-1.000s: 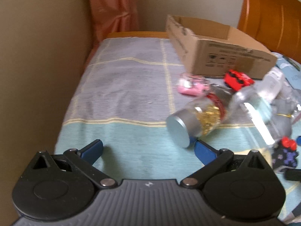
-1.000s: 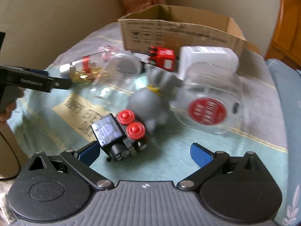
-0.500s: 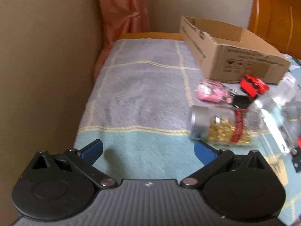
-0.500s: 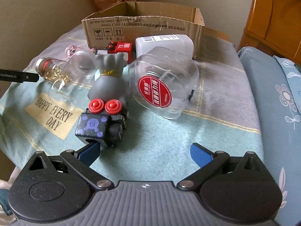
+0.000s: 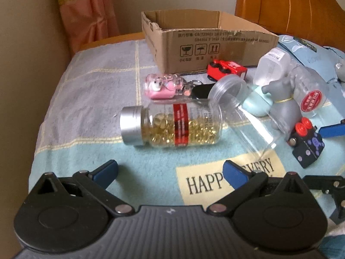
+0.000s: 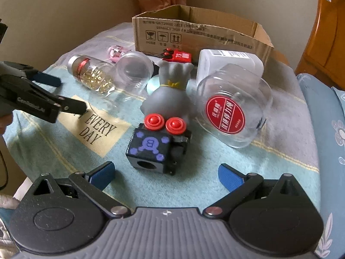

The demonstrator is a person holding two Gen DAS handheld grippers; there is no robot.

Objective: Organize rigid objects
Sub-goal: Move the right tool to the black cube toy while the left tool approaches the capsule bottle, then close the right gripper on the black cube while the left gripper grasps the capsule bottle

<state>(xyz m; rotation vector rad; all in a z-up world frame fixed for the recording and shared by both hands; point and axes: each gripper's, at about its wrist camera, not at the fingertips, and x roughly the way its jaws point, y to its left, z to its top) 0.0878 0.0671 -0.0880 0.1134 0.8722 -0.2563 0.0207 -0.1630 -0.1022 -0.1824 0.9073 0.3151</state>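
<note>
Claws [image 5: 170,171] [image 6: 166,173] both apart, left swung right, capsule bottle [image 5: 172,127] seemingly nearer.

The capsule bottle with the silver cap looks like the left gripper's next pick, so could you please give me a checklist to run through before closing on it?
1. Left gripper open: ok.
2. Capsule bottle lined up between its fingers: ok, though ahead of them.
3. Silver cap on: ok.
4. Clear of neighbours: not ok, the empty clear jar lies against its base.
5. Cardboard box open: ok.
6. Right gripper out of the way: ok.
</note>
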